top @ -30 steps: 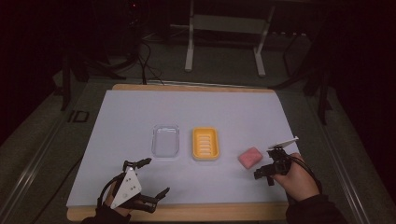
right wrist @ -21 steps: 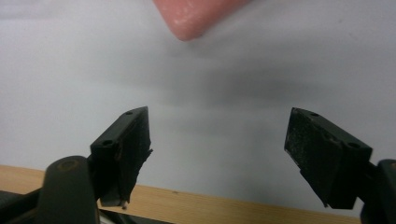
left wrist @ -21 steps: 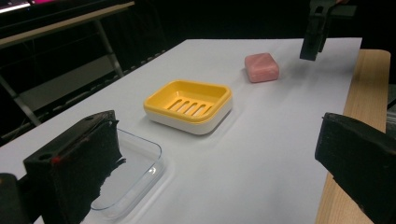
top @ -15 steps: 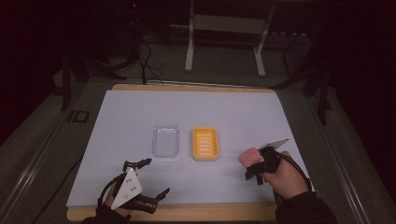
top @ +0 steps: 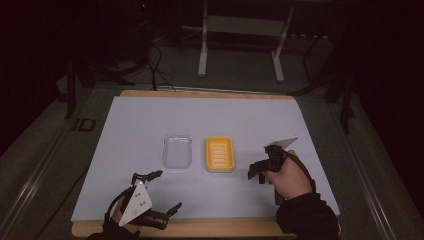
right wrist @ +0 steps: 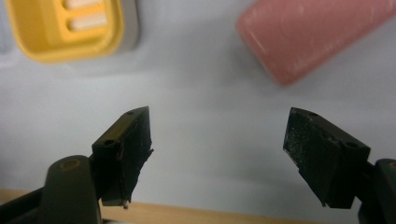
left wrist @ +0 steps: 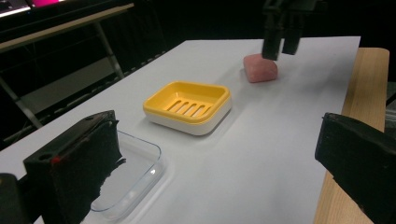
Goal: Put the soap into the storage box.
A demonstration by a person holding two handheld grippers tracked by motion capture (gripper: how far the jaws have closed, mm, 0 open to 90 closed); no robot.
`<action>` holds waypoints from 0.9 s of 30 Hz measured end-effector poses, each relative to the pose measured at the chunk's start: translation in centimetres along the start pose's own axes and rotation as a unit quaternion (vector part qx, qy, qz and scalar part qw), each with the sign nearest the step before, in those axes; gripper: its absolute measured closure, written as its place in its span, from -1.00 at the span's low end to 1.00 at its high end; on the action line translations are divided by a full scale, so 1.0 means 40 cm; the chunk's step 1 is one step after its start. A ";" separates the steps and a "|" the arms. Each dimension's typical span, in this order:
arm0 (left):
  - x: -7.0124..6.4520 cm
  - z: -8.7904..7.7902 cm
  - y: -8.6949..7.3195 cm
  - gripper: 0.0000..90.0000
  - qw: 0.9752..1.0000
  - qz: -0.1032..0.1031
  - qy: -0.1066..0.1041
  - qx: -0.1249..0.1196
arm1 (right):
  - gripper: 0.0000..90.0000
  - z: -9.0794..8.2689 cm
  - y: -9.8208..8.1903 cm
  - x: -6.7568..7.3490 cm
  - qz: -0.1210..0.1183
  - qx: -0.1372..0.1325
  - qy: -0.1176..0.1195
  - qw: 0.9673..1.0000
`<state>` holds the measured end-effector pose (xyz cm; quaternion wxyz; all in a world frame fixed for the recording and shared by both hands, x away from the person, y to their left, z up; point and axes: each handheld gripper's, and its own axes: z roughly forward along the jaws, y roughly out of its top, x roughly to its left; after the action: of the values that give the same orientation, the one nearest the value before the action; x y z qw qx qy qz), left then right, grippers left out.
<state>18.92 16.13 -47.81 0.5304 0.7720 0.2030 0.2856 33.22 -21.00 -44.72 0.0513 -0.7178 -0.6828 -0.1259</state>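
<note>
Darkness surrounds the table [top: 150, 112], whose wooden top is covered by a white sheet [top: 215, 117] that leaves bare wood along the near and far edges; behind the far edge stand the legs of a metal frame [top: 202, 47] on a grey floor, with cables trailing beside them. Near the middle of the sheet lie two shallow dishes side by side, just apart: a clear plastic tray [top: 177, 150] on the left and a yellow soap dish [top: 220, 153] with a slotted bottom on the right. Beyond the dish toward the right edge sits a pink soap bar [left wrist: 260, 68], resting flat on the sheet and well apart from the dish. The right gripper [top: 255, 171] hangs over the sheet between the dish and the right edge, held in the person's right hand [top: 290, 176]; its jaws are spread wide with nothing between them, and in the right gripper view the pink bar lies just ahead of the tips, off to one side. The left gripper [top: 165, 192] sits at the near left corner, by the wooden strip; its jaws are also spread wide and empty.
</note>
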 end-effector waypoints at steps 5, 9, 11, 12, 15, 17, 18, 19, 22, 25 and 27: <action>-0.002 0.000 0.000 -0.99 1.000 0.002 0.000 0.001 | -0.43 -0.012 0.024 0.009 0.023 -0.019 -0.032 0.999; -0.002 0.000 0.001 -0.99 1.000 0.004 -0.001 0.001 | -0.48 -0.020 0.049 0.001 0.052 -0.040 -0.052 0.996; -0.003 0.000 0.001 -0.99 1.000 0.004 0.000 0.001 | -0.49 -0.023 0.060 -0.002 0.072 -0.056 -0.060 0.994; -0.003 0.000 0.001 -0.99 1.000 0.004 0.000 0.001 | -0.49 -0.021 0.064 -0.004 0.078 -0.057 -0.067 0.993; -0.004 -0.001 0.001 -0.99 1.000 0.004 -0.001 0.001 | -0.49 -0.017 0.078 -0.017 0.105 -0.068 -0.083 0.989; -0.004 -0.001 0.002 -0.99 1.000 0.006 -0.001 0.002 | -0.49 -0.015 0.086 -0.029 0.124 -0.073 -0.081 0.986; -0.005 -0.001 0.002 -0.99 1.000 0.007 -0.001 0.002 | -0.49 -0.013 0.090 -0.034 0.131 -0.076 -0.077 0.985; -0.005 0.000 0.002 -0.99 1.000 0.008 -0.001 0.002 | -0.49 -0.011 0.092 -0.040 0.137 -0.081 -0.078 0.984; -0.007 0.000 0.002 -0.99 1.000 0.010 -0.003 0.001 | -0.49 0.005 0.101 -0.055 0.154 -0.079 -0.073 0.982; -0.008 0.000 0.002 -0.99 1.000 0.012 -0.003 0.002 | -0.49 0.024 0.107 -0.061 0.161 -0.074 -0.071 0.982; -0.008 0.000 0.002 -0.99 1.000 0.012 -0.003 0.002 | -0.49 0.035 0.111 -0.062 0.163 -0.075 -0.076 0.981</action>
<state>18.67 15.92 -47.79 0.5261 0.7763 0.1922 0.2891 37.69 -23.32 -46.23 -0.0347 -0.8288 -0.5472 -0.1118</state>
